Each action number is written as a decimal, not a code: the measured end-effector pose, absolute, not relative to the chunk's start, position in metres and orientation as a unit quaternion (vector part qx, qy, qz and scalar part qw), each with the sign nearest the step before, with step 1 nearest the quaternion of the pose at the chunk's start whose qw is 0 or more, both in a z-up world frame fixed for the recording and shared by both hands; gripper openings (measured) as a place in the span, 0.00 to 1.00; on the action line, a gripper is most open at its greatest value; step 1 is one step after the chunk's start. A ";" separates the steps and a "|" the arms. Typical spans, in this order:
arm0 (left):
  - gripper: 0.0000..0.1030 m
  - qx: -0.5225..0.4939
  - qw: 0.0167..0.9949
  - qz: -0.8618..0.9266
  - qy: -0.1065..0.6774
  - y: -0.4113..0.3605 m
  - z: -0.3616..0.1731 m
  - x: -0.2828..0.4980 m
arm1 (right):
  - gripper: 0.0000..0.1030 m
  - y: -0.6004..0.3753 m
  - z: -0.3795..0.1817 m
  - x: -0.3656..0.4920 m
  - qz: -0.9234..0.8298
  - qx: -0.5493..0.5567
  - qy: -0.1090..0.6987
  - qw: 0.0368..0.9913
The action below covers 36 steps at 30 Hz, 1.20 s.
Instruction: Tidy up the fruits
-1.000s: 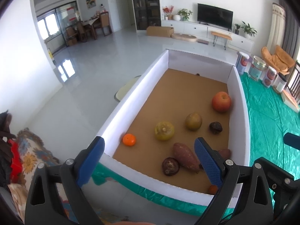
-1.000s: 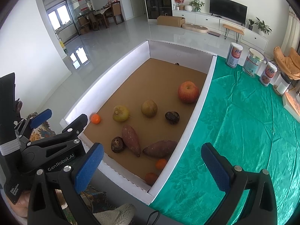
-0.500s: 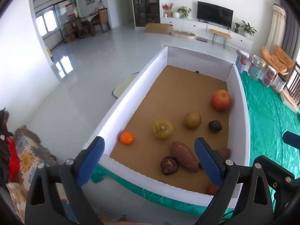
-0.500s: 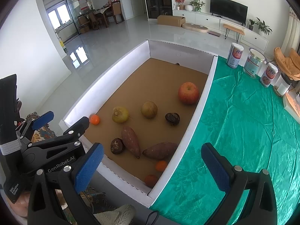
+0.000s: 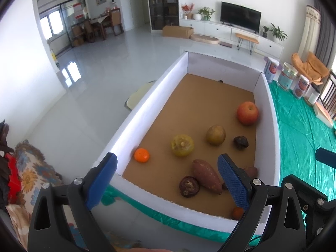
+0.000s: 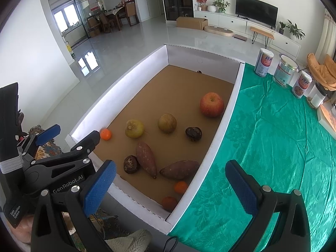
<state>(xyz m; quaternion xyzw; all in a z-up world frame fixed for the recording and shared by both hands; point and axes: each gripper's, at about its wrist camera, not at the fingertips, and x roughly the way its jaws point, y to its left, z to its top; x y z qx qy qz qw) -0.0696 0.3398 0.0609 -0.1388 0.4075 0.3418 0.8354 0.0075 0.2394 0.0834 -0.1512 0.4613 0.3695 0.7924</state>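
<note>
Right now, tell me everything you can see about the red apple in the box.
The red apple is round, red blushing to orange-yellow near the top, with smooth, slightly shiny skin. It sits upright, stem dimple up, on the brown cardboard floor of the white-walled box, close to the wall beside the green cloth. No other fruit touches it; whether it touches that wall is unclear. Both hand-held grippers are well away.
</note>
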 end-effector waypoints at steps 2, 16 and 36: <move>0.95 -0.139 0.835 0.343 0.407 0.341 0.061 -0.069 | 1.00 0.240 0.083 0.008 0.370 -0.151 0.463 0.791; 0.95 -0.137 0.833 0.343 0.413 0.343 0.056 -0.066 | 1.00 0.242 0.078 0.013 0.368 -0.150 0.467 0.790; 0.95 -0.142 0.840 0.326 0.410 0.341 0.051 -0.063 | 1.00 0.246 0.072 0.018 0.369 -0.150 0.473 0.786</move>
